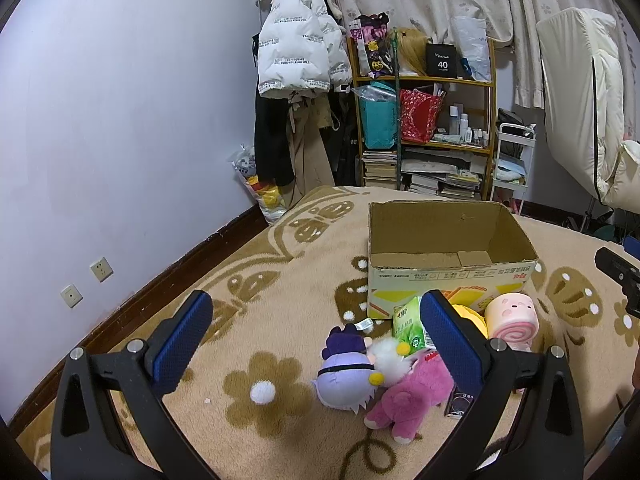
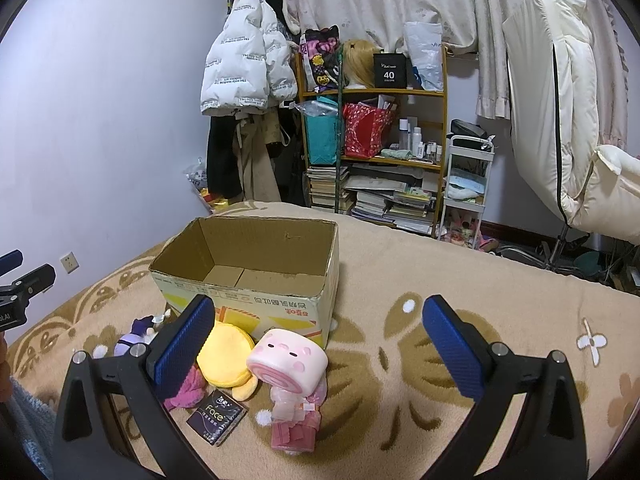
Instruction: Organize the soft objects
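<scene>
An open, empty cardboard box (image 1: 448, 248) stands on the blanket-covered bed; it also shows in the right wrist view (image 2: 256, 268). In front of it lie soft toys: a purple plush (image 1: 346, 372), a pink plush (image 1: 408, 396), a yellow plush (image 2: 226, 354), a pink roll-cake pillow (image 2: 288, 360) (image 1: 512, 316), a green tissue pack (image 1: 410, 326) and a dark "Face" packet (image 2: 218, 418). My left gripper (image 1: 316, 340) is open and empty above the purple plush. My right gripper (image 2: 320, 344) is open and empty above the roll-cake pillow.
A shelf (image 2: 372, 136) of books, bags and bottles stands behind the bed, with a white jacket (image 1: 296, 52) hanging left of it. A white cart (image 2: 468, 184) and a cream recliner chair (image 2: 568, 128) are at the right. The wall with sockets (image 1: 86, 282) runs along the left.
</scene>
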A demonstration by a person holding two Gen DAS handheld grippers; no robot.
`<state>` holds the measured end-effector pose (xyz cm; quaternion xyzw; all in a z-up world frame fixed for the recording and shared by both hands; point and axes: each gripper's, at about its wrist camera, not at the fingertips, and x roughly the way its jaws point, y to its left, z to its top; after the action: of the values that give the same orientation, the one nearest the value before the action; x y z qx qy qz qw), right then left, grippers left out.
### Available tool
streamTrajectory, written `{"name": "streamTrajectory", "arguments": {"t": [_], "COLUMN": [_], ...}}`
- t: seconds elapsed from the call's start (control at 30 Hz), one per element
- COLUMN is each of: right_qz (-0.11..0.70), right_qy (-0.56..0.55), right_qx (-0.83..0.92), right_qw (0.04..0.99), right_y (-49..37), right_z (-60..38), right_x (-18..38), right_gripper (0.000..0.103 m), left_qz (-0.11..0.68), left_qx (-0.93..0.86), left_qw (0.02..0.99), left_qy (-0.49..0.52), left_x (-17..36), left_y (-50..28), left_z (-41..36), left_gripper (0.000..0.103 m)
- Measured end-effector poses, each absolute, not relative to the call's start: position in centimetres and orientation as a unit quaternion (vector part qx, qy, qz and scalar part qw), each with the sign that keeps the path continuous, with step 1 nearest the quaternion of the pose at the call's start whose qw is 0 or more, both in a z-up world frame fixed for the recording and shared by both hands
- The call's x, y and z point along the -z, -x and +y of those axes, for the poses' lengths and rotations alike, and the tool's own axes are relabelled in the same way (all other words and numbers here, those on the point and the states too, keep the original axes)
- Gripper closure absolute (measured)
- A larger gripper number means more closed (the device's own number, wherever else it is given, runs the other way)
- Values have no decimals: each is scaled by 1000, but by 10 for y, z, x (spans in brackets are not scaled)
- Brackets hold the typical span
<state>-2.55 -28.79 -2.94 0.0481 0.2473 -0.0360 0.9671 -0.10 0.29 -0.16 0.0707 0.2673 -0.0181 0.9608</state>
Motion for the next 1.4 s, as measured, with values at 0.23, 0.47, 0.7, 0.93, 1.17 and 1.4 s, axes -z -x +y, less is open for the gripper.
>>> {"name": "streamTrajectory", "arguments": {"t": [0.23,0.47,0.7,0.93,1.17,1.4], "right_qz": [248,249,249,250,253,254], "right_qy": [-47,-46,-45,-44,-46,-46], "right_qx": [36,37,36,36,36,37], "right_qw": [967,967,967,967,966,965], "right_y": [25,25,26,26,27,28], "right_z": [-287,-286,-285,-283,-280,-276], "right_x": [29,29,30,31,33,35], "right_gripper": [0,0,0,0,0,0], "left_qz": [268,265,267,267,281,305], "left_qx": [18,19,19,19,19,22], "left_qw": [961,961,961,961,957,950], "left_qy": [-70,-71,-71,-71,-71,-70], "left_x": [4,7,7,7,15,17], "left_y": [1,3,3,2,0,-8], "left_z": [4,4,3,3,2,3], "left_gripper": [1,1,1,1,1,1]}}
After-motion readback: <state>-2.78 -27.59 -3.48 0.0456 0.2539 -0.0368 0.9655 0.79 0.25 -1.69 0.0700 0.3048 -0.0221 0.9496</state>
